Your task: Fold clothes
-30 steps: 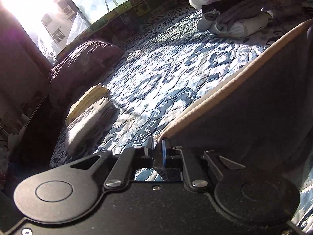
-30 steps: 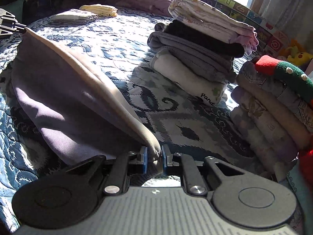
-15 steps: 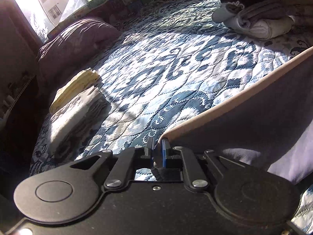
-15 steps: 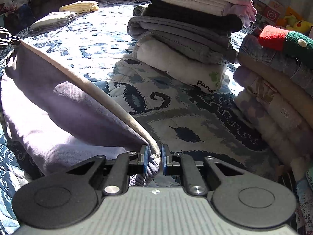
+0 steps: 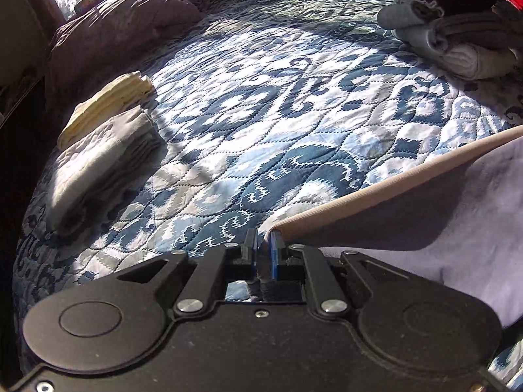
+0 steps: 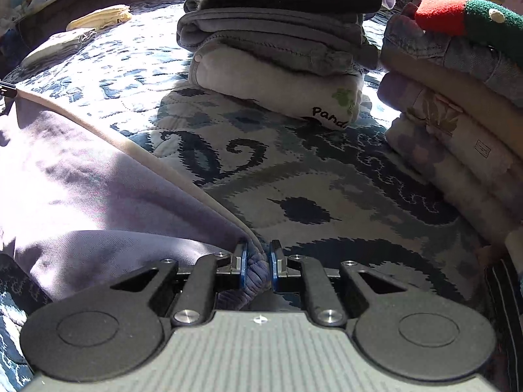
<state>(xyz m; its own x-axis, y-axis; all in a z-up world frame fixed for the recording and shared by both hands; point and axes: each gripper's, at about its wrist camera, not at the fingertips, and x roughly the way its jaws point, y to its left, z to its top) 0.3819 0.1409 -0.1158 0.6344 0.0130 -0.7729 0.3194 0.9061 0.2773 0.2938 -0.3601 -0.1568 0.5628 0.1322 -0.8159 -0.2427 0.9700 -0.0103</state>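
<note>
A lavender garment (image 5: 441, 222) with a beige band along its top edge is stretched between my two grippers above a blue patterned quilt (image 5: 278, 114). My left gripper (image 5: 263, 248) is shut on the band's left corner. In the right wrist view the same garment (image 6: 98, 189) slopes down to my right gripper (image 6: 258, 256), which is shut on a bunched corner of it. The left gripper's tip (image 6: 6, 91) shows at the far left edge of that view.
Two folded pieces, cream (image 5: 108, 104) and grey-white (image 5: 104, 163), lie at the quilt's left edge beside a dark pillow (image 5: 124, 23). A stack of folded clothes (image 6: 278, 49) stands ahead of the right gripper, with a second stack (image 6: 457, 104) to its right.
Both grippers have moved forward and lower over the quilt with the garment. The folded stacks loom closer in the right wrist view, and the window has left the left wrist view.
</note>
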